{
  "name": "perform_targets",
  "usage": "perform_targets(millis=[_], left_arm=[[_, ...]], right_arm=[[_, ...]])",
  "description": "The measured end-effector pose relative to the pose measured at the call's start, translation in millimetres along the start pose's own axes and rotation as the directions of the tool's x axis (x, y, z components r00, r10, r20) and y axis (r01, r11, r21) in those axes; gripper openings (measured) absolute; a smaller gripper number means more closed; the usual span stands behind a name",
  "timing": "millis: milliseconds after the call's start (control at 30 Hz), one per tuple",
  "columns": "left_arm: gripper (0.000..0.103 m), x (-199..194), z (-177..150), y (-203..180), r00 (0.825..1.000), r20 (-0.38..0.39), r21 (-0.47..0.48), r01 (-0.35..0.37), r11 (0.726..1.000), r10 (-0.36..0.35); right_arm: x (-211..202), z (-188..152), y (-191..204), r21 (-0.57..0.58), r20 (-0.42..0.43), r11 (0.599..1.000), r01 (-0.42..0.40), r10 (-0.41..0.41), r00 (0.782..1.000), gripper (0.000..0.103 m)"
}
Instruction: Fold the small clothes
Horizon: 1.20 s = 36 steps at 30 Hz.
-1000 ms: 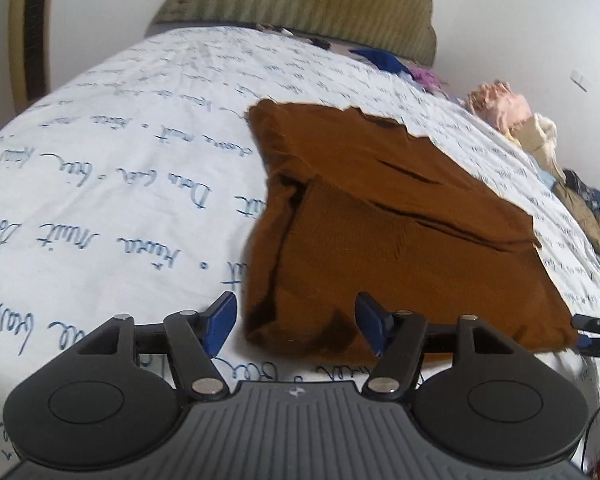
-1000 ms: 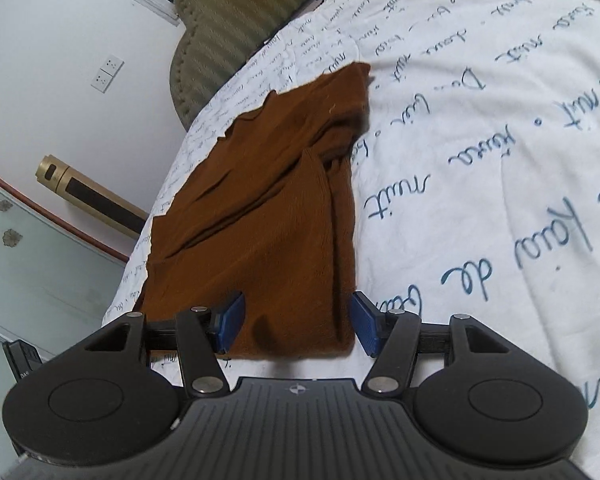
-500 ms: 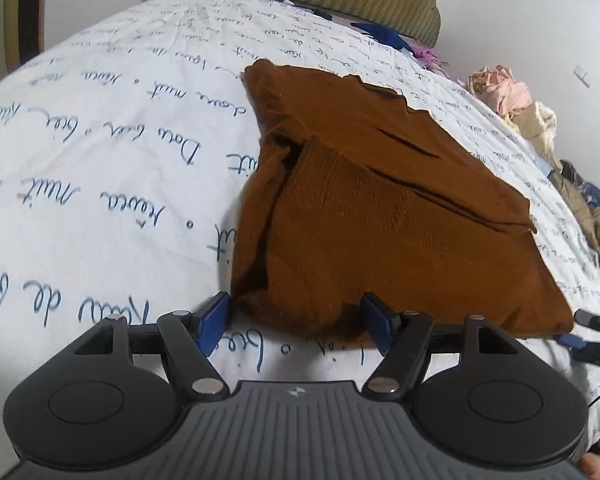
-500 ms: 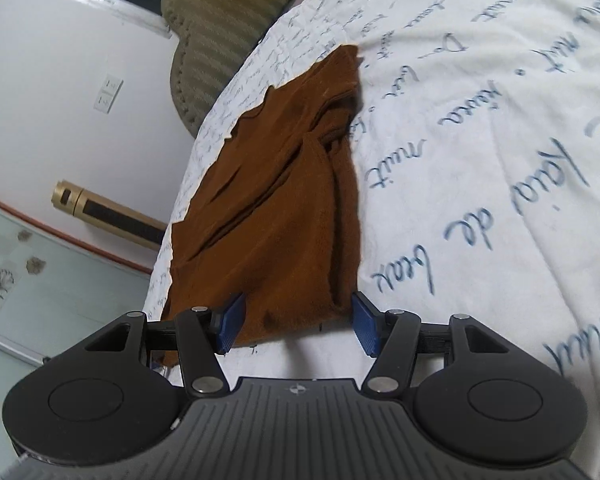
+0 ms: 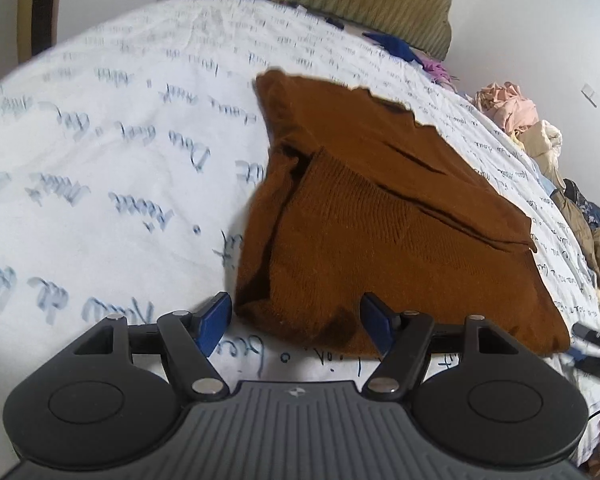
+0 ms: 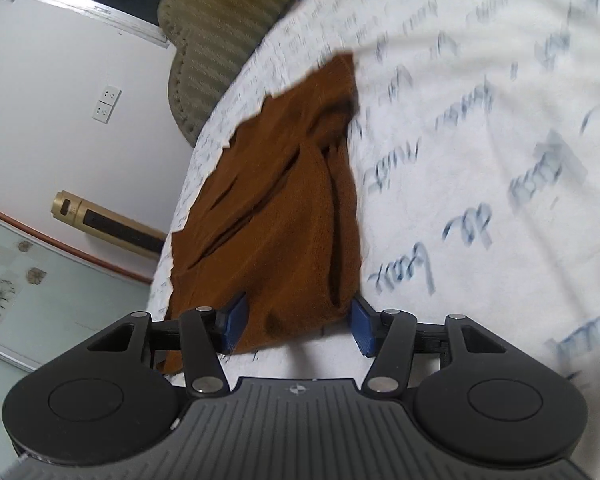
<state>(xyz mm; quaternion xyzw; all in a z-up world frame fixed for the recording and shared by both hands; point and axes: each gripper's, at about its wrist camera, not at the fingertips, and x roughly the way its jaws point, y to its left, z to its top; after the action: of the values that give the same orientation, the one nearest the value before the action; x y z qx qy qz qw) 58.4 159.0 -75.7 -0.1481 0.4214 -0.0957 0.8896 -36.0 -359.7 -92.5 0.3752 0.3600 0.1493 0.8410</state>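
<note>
A brown knit garment (image 5: 380, 232) lies partly folded on a white bedsheet (image 5: 120, 160) printed with blue script. My left gripper (image 5: 296, 324) hovers at the garment's near left corner. It is open, with that corner between its blue pads (image 5: 214, 322) and neither pad pressing on it. In the right wrist view the same garment (image 6: 276, 220) runs away from me. My right gripper (image 6: 298, 322) straddles its near hem. Its jaws are closing with the cloth between them, and the pads (image 6: 362, 326) are not clamped on it.
An olive ribbed headboard (image 5: 340, 0) stands at the bed's far end, with a blue cloth (image 5: 392, 44) below it. A heap of clothes (image 5: 512, 108) lines the bed's right side. A gold cylinder (image 6: 104, 220) and wall sockets (image 6: 106, 104) lie beyond the bed's edge.
My right gripper has edged up to the garment's near hem and its jaws have narrowed a little. The left gripper has stayed at its corner, open as before.
</note>
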Motion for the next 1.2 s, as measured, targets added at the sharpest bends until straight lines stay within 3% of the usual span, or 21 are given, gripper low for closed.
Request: perform_targets(millis=[67, 233, 333, 467, 500, 667, 933, 967, 1000, 1100, 1200], left_arm=[[0.071, -9, 9, -7, 0.999, 0.039, 0.057, -0.022, 0.998, 0.020], [0.071, -9, 43, -34, 0.995, 0.102, 0.185, -0.016, 0.983, -0.003], [0.071, 18, 57, -43, 0.998, 0.051, 0.220, 0.012, 0.975, -0.023], [0.071, 53, 61, -46, 1.000, -0.009, 0.227, 0.009, 0.974, -0.007], [0.071, 59, 60, -46, 1.000, -0.017, 0.231, -0.002, 0.973, 0.006], [0.071, 76, 52, -45, 0.999, -0.036, 0.248, -0.011, 0.969, 0.021], [0.069, 81, 56, -47, 1.000, -0.027, 0.272, 0.006, 0.962, 0.002], [0.066, 82, 56, -49, 1.000, -0.029, 0.279, 0.008, 0.960, 0.000], [0.048, 83, 57, -50, 0.999, -0.035, 0.282, 0.013, 0.959, -0.003], [0.015, 89, 61, -51, 0.998, -0.067, 0.271, 0.035, 0.962, -0.017], [0.011, 92, 68, -48, 0.996, -0.085, 0.224, 0.052, 0.973, -0.034]], right_arm=[[-7, 14, 14, -0.100, 0.031, 0.993, 0.055, -0.052, 0.998, 0.055], [23, 62, 26, -0.170, 0.031, 0.985, 0.037, -0.032, 0.999, 0.055], [56, 83, 20, -0.140, -0.019, 0.990, 0.002, -0.005, 1.000, 0.055], [87, 87, 16, -0.170, -0.072, 0.985, 0.039, -0.052, 0.996, 0.053], [90, 86, 16, -0.168, -0.077, 0.985, 0.035, -0.049, 0.996, 0.051], [95, 75, 26, -0.250, -0.109, 0.968, 0.029, -0.058, 0.992, 0.017], [84, 67, 43, -0.313, -0.079, 0.949, 0.024, -0.051, 0.996, 0.013], [83, 66, 46, -0.319, -0.077, 0.948, 0.020, -0.047, 0.996, 0.013], [83, 66, 49, -0.325, -0.082, 0.946, 0.013, -0.042, 0.996, 0.013], [83, 64, 55, -0.345, -0.083, 0.938, 0.020, -0.052, 0.995, 0.013], [87, 67, 54, -0.332, -0.071, 0.942, 0.041, -0.068, 0.995, 0.012]])
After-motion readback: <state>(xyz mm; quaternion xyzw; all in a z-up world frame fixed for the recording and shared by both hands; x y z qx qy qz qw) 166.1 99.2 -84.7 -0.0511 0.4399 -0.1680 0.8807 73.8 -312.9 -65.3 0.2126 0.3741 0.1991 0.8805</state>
